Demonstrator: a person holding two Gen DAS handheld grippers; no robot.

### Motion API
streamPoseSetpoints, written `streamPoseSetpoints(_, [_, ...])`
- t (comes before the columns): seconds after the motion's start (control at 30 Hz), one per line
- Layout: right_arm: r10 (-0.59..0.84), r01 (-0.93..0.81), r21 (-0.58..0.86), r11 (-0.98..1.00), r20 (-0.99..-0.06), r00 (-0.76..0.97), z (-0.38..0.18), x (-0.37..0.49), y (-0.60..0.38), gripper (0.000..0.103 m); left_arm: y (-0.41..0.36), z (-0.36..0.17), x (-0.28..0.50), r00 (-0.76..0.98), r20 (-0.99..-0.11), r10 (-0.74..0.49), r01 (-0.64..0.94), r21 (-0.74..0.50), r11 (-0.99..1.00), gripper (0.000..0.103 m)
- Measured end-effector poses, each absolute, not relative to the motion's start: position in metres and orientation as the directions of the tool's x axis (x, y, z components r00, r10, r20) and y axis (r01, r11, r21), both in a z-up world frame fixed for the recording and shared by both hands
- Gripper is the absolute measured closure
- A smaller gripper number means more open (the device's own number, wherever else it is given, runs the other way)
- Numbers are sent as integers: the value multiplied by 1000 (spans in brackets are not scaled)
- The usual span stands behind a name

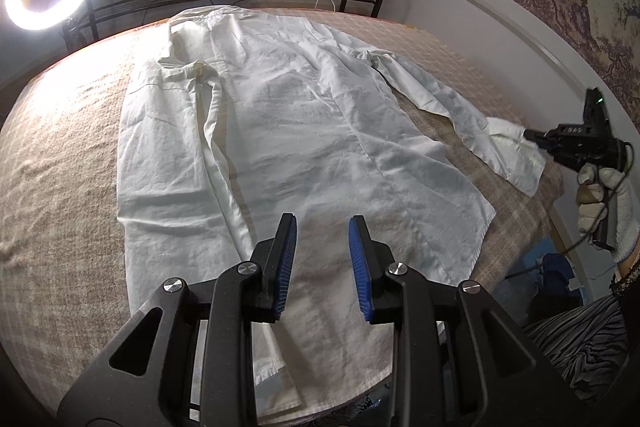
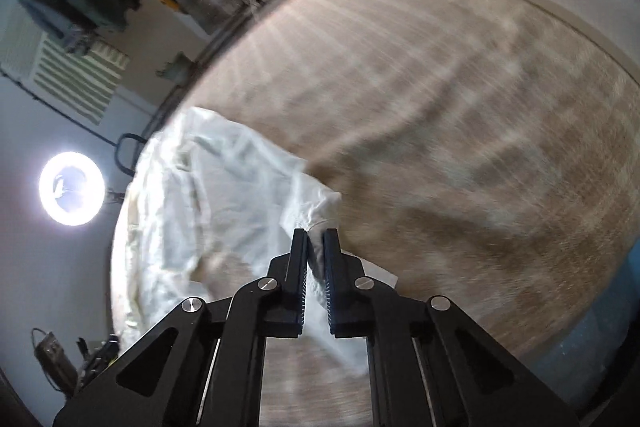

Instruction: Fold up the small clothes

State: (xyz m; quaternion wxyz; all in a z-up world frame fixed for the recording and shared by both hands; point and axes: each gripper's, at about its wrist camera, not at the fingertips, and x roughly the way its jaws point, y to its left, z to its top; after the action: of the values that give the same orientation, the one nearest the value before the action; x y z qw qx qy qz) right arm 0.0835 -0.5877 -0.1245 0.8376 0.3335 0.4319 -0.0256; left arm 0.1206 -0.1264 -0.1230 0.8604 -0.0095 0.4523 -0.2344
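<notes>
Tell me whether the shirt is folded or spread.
Mostly spread: the white shirt lies flat on the bed, one sleeve stretched sideways.

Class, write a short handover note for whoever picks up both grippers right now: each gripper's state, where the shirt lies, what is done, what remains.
Left gripper: open, empty, hovering over the hem end of the white shirt.
Right gripper: shut on the cuff of the outstretched sleeve.
Shirt lies spread flat on the beige bedcover, collar at the far end. One sleeve already lies along the body.
Left to do: probably bring the held sleeve over the body, then fold the body.
</notes>
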Motion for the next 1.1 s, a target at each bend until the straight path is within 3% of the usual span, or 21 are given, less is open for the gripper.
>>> streamPoseSetpoints(0.3, [336, 6, 438, 899, -698, 632, -81, 90, -470, 98, -117, -124, 117, 489, -773, -404, 371, -235, 899, 76])
streamPoseSetpoints(0.57, [421, -351, 280, 893, -795, 436, -112, 75, -350, 101, -106, -126, 116, 492, -765, -416, 319, -286, 903, 76])
streamPoseSetpoints(0.67, [420, -382, 263, 886, -805, 419, -111, 75, -347, 101, -114, -129, 115, 479, -752, -453, 318, -333, 888, 76])
streamPoseSetpoints(0.8, [458, -297, 353, 887, -752, 475, -86, 90, -389, 100, -151, -132, 114, 457, -731, -507, 378, -357, 854, 76])
streamPoseSetpoints(0.87, [464, -228, 406, 885, -718, 520, -73, 103, -419, 100, -171, -133, 113, 434, -721, -540, 413, -374, 830, 59])
streamPoseSetpoints(0.9, [465, -200, 429, 881, -706, 534, -68, 109, -432, 99, -188, -134, 111, 418, -711, -566, 445, -383, 810, 55])
streamPoseSetpoints(0.93, [464, -178, 443, 878, -703, 540, -64, 114, -446, 92, -199, -134, 110, 409, -709, -574, 466, -379, 800, 51])
streamPoseSetpoints(0.97, [445, -148, 442, 885, -706, 551, -62, 122, -462, 74, -216, -135, 109, 400, -713, -576, 496, -360, 790, 49])
streamPoseSetpoints(1.03, [402, -98, 431, 897, -702, 587, -60, 132, -484, 55, -241, -138, 109, 399, -727, -558, 533, -311, 787, 45])
streamPoseSetpoints(1.1, [390, -49, 453, 890, -702, 596, -63, 148, -505, 54, -267, -144, 115, 419, -750, -512, 548, -240, 801, 45])
